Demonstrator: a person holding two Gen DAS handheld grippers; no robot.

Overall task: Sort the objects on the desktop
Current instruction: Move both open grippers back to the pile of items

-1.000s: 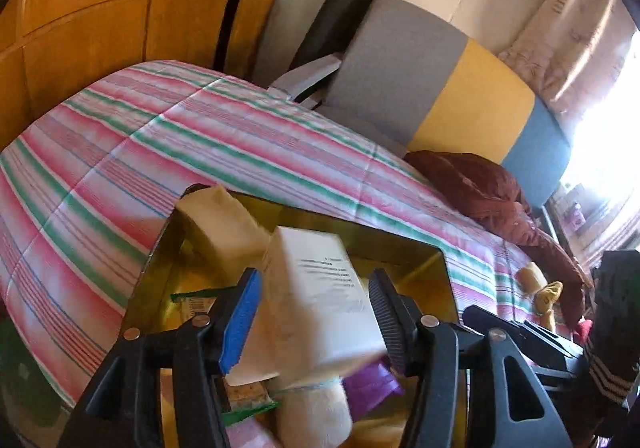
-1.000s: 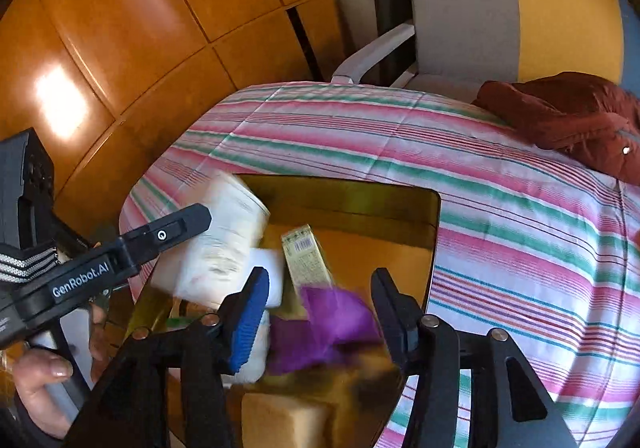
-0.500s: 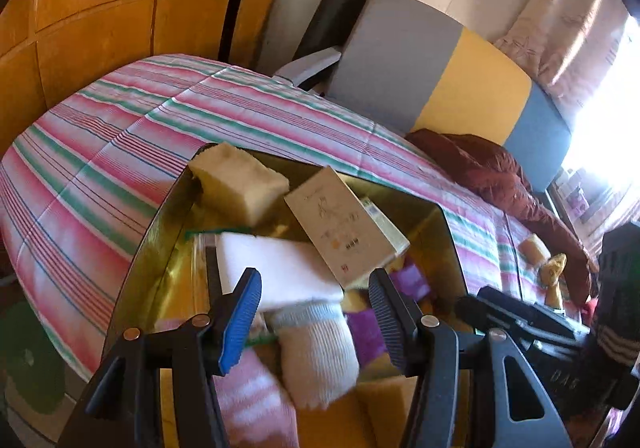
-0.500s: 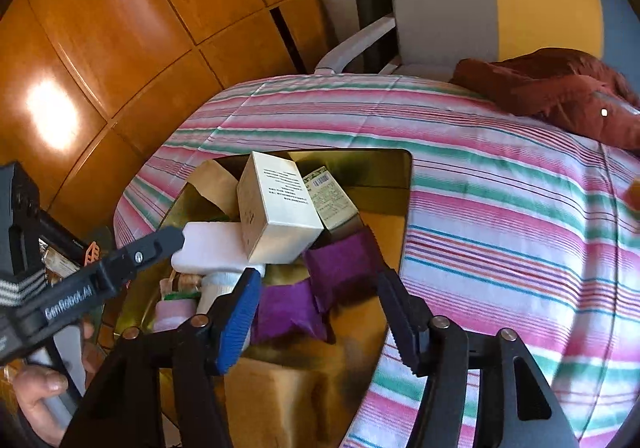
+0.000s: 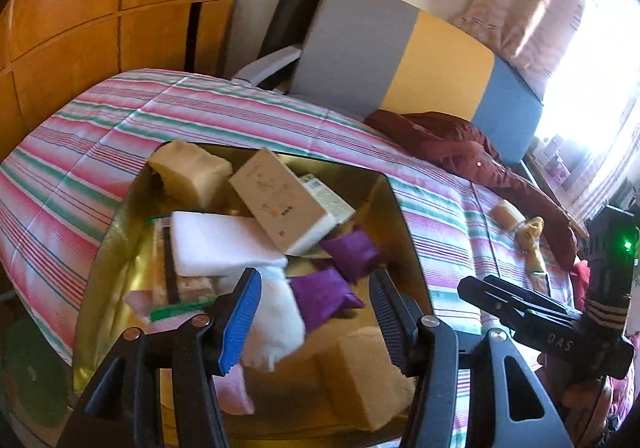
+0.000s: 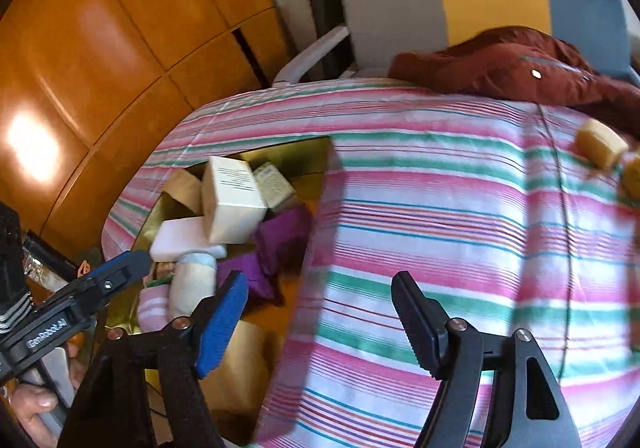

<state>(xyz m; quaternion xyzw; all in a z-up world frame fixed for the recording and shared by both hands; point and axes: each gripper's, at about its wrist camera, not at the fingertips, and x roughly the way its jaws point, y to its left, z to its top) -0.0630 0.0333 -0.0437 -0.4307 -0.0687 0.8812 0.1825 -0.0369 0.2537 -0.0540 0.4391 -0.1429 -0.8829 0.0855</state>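
A gold box (image 5: 384, 183) on the striped cloth (image 6: 440, 207) holds a white carton (image 5: 276, 203), two purple pouches (image 5: 352, 254), a white foam block (image 5: 216, 244), a rolled white towel (image 5: 276, 312) and yellow sponges (image 5: 188, 167). My left gripper (image 5: 314, 304) hangs open above the box's near end with nothing between its pads. At the box's right edge (image 6: 316, 145), my right gripper (image 6: 320, 312) is over the cloth. Its jaws are opening and empty. A small sponge piece (image 6: 600, 143) and a yellow toy (image 5: 530, 236) lie on the cloth at the far right.
A chair with a grey, yellow and blue back (image 5: 400, 59) stands behind the table, with a maroon garment (image 5: 460, 143) draped at the cloth's far edge. Wooden wall panels (image 5: 100, 7) close off the left. A hand (image 6: 36, 404) holds the left gripper's handle.
The left gripper let go of the white carton, which now lies in the box. The right gripper dropped the purple pouch there, widened its jaws and swung right over the cloth.
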